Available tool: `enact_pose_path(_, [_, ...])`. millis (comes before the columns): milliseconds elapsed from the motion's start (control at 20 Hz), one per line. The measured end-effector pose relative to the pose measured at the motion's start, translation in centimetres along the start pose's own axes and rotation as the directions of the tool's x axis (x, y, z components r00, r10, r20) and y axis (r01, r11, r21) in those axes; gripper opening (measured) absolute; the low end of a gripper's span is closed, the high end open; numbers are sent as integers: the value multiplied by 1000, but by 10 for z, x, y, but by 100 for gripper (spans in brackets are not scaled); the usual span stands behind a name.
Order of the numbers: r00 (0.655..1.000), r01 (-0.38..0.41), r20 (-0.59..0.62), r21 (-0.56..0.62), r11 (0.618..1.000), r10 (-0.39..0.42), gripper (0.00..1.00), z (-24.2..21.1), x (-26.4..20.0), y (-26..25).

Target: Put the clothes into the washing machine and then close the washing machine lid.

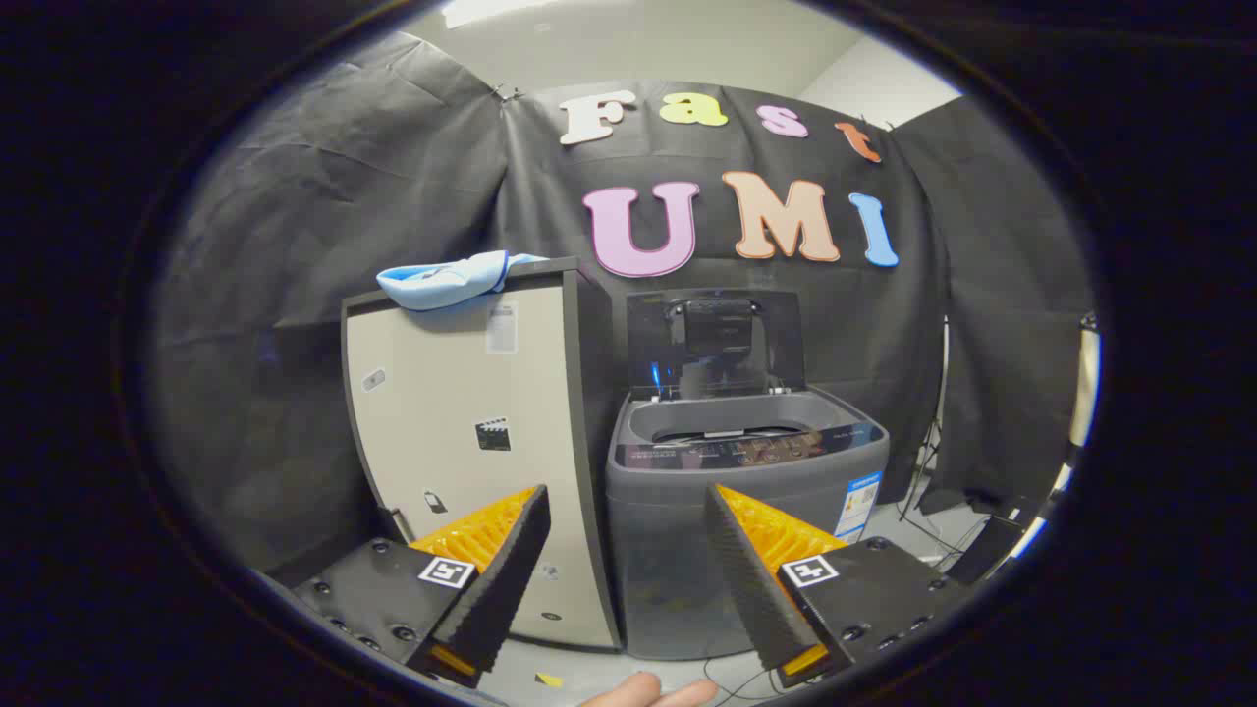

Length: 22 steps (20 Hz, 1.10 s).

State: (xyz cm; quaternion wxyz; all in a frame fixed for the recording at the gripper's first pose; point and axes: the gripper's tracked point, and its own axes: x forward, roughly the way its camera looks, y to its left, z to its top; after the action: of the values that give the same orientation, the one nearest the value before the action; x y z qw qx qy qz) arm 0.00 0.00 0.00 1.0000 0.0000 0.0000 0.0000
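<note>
From my own camera, my gripper (627, 550) is spread wide with nothing between the fingers; both point toward the washing machine (743, 511), which stands well ahead of me on the floor. Its lid (715, 344) is propped upright at the back, so the tub is open and ready. Just left of the machine, touching or nearly so, stands a tall pale cabinet (471, 452), and the clothes (447, 280) lie bunched on its top, a light blue bundle hanging slightly over the front edge, higher than the machine's rim and far beyond my fingertips. A hand (653, 694) shows below my fingers.

I judge the cloth soft, light and limp: it will sag and trail once lifted, and a thin pinch could slip off. I would bite into the thickest fold of the heap rather than a loose hem, so the whole piece comes away together. The lid looks rigid and light; a push at its top edge should swing it down afterwards.
</note>
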Motion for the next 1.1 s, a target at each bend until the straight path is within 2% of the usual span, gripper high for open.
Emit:
enact_pose_path(600, [999,35,-26,6,999,-35,97,-13,0,-13])
enact_pose_path(1100, [999,24,-43,10,1000,-24,97,-19,2,-8])
